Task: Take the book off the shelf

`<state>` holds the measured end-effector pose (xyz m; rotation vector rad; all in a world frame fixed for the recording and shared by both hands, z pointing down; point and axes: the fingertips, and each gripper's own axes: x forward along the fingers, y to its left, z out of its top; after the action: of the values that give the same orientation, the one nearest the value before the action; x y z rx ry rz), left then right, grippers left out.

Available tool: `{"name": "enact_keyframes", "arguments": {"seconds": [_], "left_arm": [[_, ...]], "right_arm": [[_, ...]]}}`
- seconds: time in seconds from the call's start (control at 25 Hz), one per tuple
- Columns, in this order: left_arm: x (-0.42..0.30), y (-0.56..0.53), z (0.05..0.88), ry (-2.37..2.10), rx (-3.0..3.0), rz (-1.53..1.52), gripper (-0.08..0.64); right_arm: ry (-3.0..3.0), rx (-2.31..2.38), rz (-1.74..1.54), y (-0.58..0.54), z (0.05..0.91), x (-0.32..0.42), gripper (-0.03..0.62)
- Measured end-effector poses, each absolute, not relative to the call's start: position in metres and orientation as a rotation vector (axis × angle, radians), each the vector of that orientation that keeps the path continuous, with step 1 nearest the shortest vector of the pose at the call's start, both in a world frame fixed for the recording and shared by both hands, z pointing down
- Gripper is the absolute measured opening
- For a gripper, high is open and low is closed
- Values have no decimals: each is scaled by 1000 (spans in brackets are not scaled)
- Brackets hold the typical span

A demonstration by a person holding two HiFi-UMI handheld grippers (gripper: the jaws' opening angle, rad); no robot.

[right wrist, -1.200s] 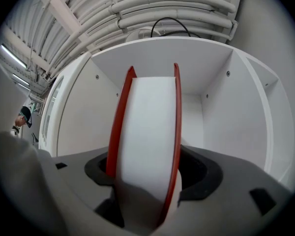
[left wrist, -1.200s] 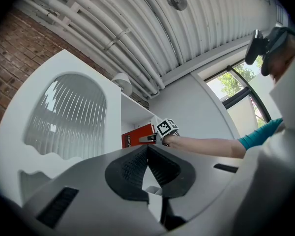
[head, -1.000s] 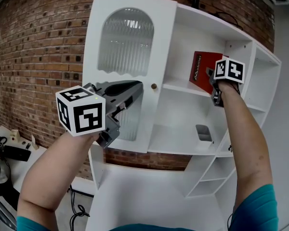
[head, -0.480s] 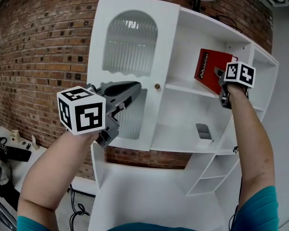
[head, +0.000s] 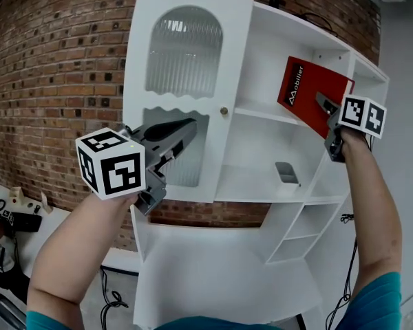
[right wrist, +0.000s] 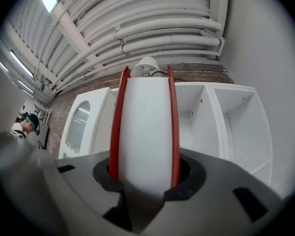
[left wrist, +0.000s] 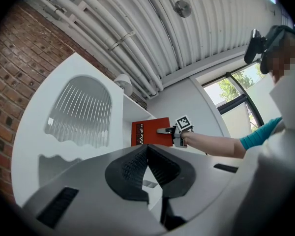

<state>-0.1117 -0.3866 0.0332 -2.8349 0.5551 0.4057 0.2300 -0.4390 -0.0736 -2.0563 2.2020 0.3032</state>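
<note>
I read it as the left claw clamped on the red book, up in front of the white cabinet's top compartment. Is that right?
Not quite: it is the right claw that is clamped on the red book, up in front of the white cabinet's top compartment. The right gripper view shows the book's covers between its jaws. The left claw is shut on nothing.

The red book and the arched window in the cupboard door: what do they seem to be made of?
Book: probably paper inside thin, smooth red card covers; the right gripper view shows a white page block between two thin red edges. Door window: ribbed glass or clear plastic, going by its fine vertical ridges; I cannot tell which.
</note>
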Motion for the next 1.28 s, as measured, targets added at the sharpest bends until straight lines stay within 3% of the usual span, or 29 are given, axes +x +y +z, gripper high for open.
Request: {"name": "enact_keyframes", "arguments": {"seconds": [0.88, 1.28], "left_arm": [[-21, -344, 153, 696, -2903, 379, 15], [-14, -350, 235, 797, -2938, 338, 15]], "right_arm": [[2476, -1521, 430, -309, 29, 260, 175], [2622, -1297, 351, -305, 149, 247, 175]]}}
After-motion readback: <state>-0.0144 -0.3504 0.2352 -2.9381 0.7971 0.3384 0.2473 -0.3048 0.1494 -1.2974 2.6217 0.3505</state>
